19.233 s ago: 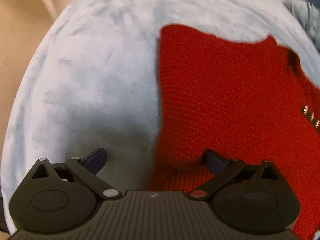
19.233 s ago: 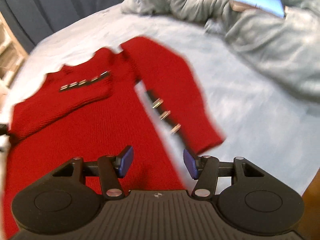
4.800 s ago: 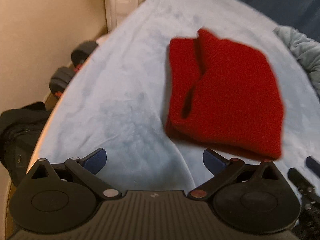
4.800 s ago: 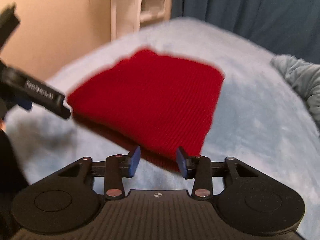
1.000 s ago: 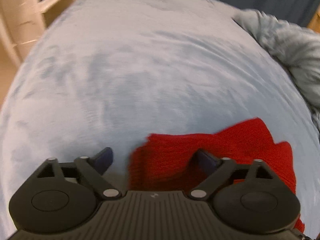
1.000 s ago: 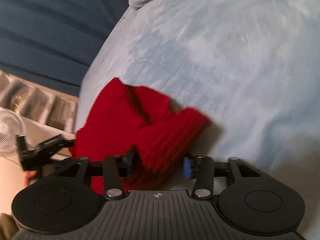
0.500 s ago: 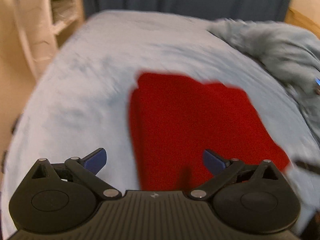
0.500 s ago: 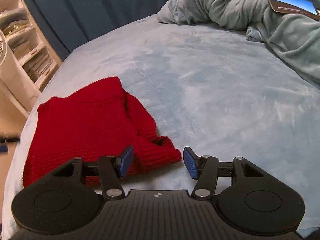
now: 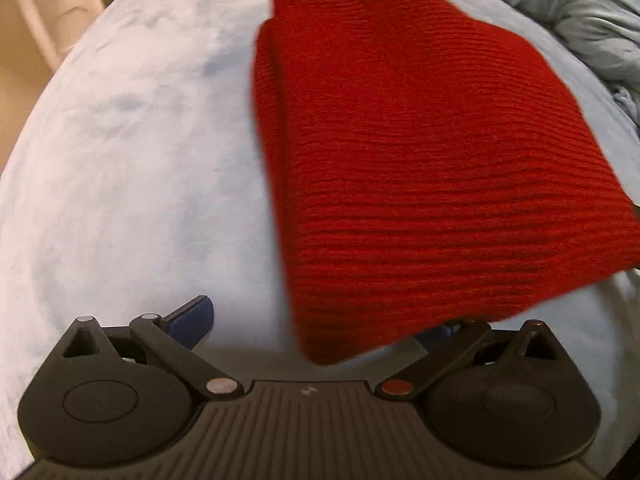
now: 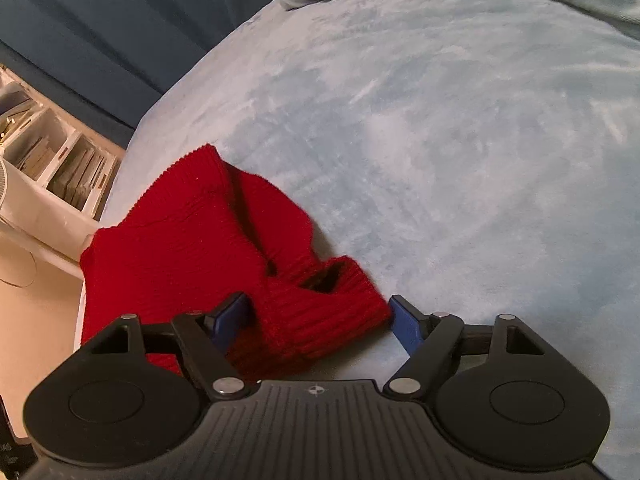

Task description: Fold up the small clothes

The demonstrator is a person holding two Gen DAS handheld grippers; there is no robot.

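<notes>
left claw [image 9: 316, 326] wide, right claw [image 10: 320, 316] wide around folded red sweater [image 10: 192, 248] corner, light blue blanket [image 10: 460, 140]

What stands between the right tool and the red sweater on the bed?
Nothing visible does. The right tool is open, and a folded corner of the red sweater already lies between its fingers on the blue bedcover.
</notes>
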